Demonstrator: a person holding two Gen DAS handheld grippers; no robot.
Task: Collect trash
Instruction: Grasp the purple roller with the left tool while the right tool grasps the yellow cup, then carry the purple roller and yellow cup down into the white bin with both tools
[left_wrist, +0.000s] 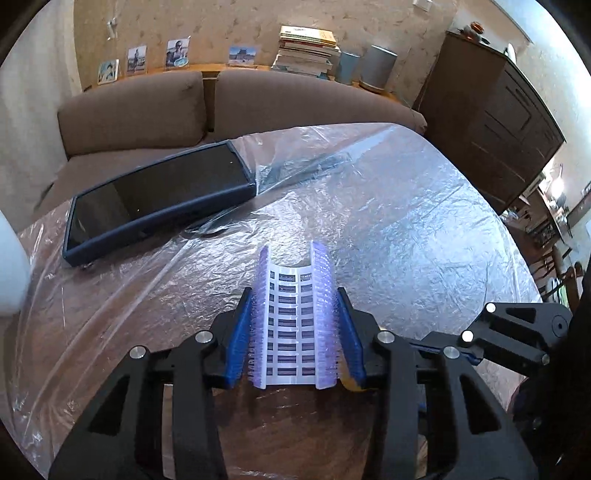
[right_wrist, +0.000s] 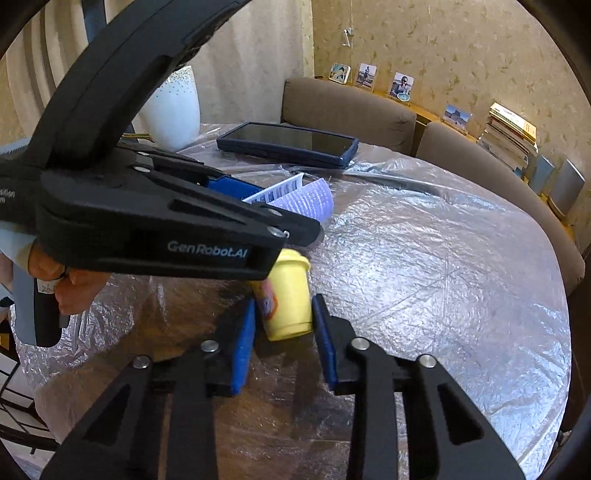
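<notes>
both grippers clamped on trash near the tablet (left_wrist: 159, 199)
your left gripper (left_wrist: 295, 325) squeezes the purple bristled strip (left_wrist: 293, 317) in front of the tablet; your right gripper (right_wrist: 284, 328) pinches the yellow cup (right_wrist: 290, 295) lying nearer you.

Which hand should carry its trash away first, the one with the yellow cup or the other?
Probably the left. Its fingers squeeze the purple-and-white plastic piece firmly from both sides. The right gripper holds the yellow cup under the left one, so it would likely bump going up.
</notes>
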